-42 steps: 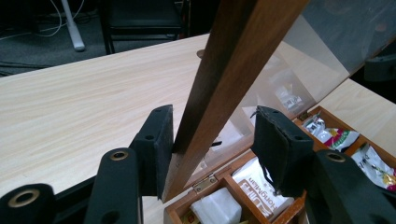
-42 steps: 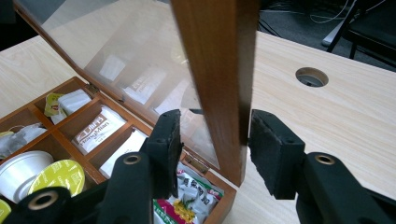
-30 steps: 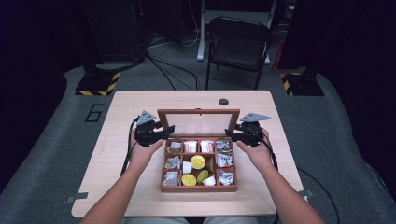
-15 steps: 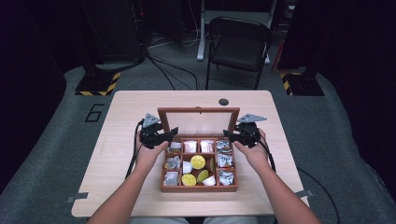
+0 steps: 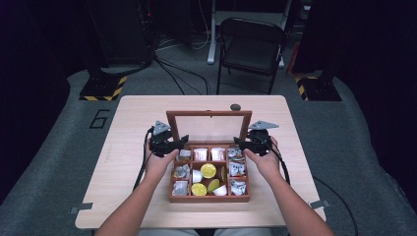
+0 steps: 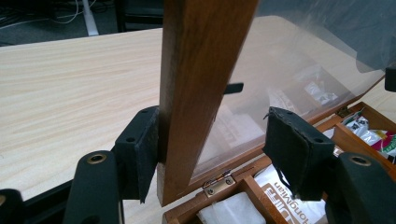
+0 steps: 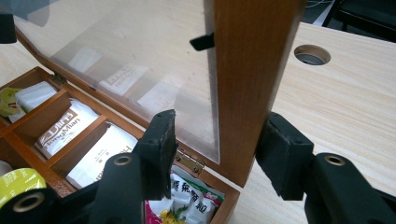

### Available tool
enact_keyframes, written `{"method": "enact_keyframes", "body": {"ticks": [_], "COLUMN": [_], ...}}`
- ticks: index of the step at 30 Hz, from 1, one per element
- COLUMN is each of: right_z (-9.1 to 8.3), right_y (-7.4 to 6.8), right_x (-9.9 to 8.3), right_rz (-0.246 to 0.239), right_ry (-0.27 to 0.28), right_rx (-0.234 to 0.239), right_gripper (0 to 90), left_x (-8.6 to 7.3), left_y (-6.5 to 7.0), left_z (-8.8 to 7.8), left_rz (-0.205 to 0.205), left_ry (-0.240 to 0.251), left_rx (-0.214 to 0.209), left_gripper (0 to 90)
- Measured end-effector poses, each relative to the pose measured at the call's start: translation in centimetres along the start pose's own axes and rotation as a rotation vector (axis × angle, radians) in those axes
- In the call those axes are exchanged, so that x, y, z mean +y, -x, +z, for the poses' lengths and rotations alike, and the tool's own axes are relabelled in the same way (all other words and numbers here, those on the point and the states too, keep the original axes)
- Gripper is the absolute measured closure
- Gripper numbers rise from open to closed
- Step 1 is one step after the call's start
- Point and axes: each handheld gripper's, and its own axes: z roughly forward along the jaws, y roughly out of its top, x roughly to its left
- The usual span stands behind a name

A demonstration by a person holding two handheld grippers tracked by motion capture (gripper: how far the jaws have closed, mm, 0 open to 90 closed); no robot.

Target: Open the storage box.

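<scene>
While the wooden box point(image 5: 209, 169) sits at the middle of the bench point(image 5: 128, 123), its glass-paned lid point(image 5: 209, 124) stands upright on the hinges along the far edge. At the left, the left gripper point(image 5: 176, 143) hovers at the lid's left frame post; in the left gripper view the post point(image 6: 201, 88) rises between the two black pads, the left pad point(image 6: 140, 154) touching the wood and the right pad point(image 6: 292, 151) standing well clear of it, so the grip is loose and not clamped. Its jaws have just been opening, with the post between them. A brass hinge point(image 6: 218, 181) shows just below the post, and white packets point(image 6: 275, 191) lie in the compartments behind it.

Moving rightward across the box, the compartments hold white sachets point(image 5: 200, 154), foil-wrapped pieces point(image 5: 181, 171) and yellow-lidded cups point(image 5: 208, 170).

At the right, the right gripper point(image 5: 244, 143) flanks the lid's right frame post. In the right gripper view the post point(image 7: 250, 88) stands between the pads; the right pad point(image 7: 280, 154) lies against or just beside the wood, while the left pad point(image 7: 161, 149) stands away from it over the pane. These jaws too have just been opening and do not squeeze the post. Beyond it, a round hole point(image 7: 312, 54) is set in the bench.
</scene>
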Motion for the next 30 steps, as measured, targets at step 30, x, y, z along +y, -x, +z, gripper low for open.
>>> {"method": "enact_keyframes", "body": {"ticks": [30], "right_z": [1.3], "right_y": [0.0], "right_x": [0.2], "right_rz": [0.036], "right_ry": [0.008], "right_rx": [-0.03], "right_gripper": [43.7], "left_x": [-0.7], "left_y": [-0.5], "left_z": [1.6], "left_rz": [-0.062], "left_ry": [-0.031], "left_rx": [0.02], "left_gripper": [37.5]}}
